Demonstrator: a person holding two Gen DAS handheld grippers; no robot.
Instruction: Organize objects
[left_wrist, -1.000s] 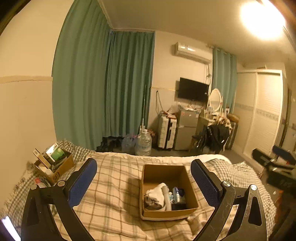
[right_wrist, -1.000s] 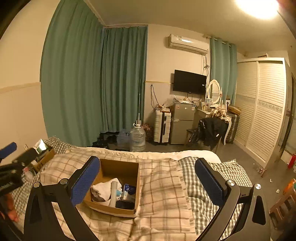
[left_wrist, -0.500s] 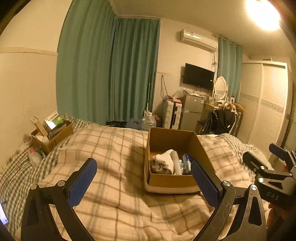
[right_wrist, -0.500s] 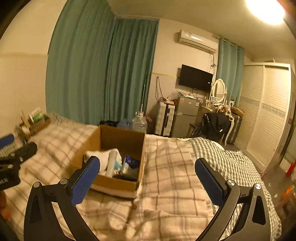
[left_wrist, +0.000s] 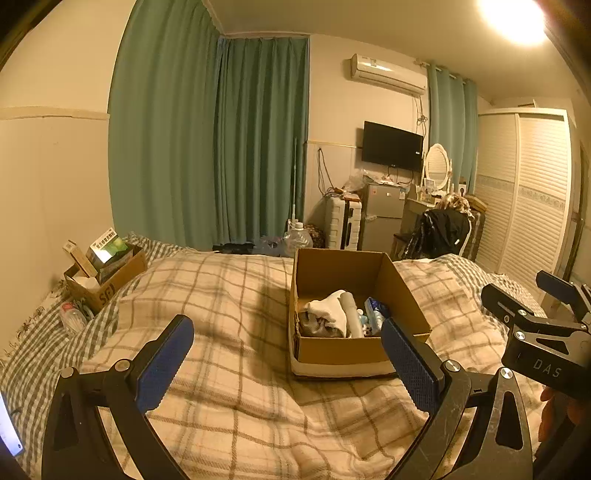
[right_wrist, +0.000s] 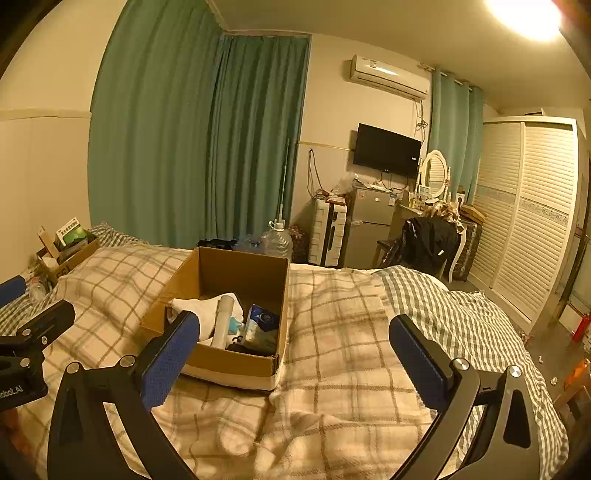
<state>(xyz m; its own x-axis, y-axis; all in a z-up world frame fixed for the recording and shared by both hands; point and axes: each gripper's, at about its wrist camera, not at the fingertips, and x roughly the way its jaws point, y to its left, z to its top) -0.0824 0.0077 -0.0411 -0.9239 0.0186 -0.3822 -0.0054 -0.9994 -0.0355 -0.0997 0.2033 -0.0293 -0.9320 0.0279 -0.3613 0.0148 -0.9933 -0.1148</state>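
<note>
Brown cardboard box: an open, flapless brown cardboard box (left_wrist: 360, 325) sits on the beige plaid blanket (left_wrist: 229, 295) covering the bed.
Box contents: a crumpled white cloth (left_wrist: 330, 310), a pale cylindrical tube (right_wrist: 224, 317) and a blue packet (right_wrist: 263, 320) lie inside, packed close together.
Left hand-held gripper: the left hand-held gripper (left_wrist: 286, 363) hovers released, its blue-padded fingers (left_wrist: 162, 363) spread wide and holding nothing; the box lies just ahead, nearer the right finger, whose pad overlaps the box's near right corner in the left wrist view.
Right hand-held gripper: the right hand-held gripper (right_wrist: 295, 360) is likewise spread open and empty; the box lies ahead to its left, behind the left finger.
Second box: a smaller brown carton of upright packets (left_wrist: 105, 273) stands at the bed's far left edge, well apart.
Change: compared with half a second ago, the box appears at nearly the same place and size in both views; against a second ago, both cameras look at it from lower and closer.
</note>
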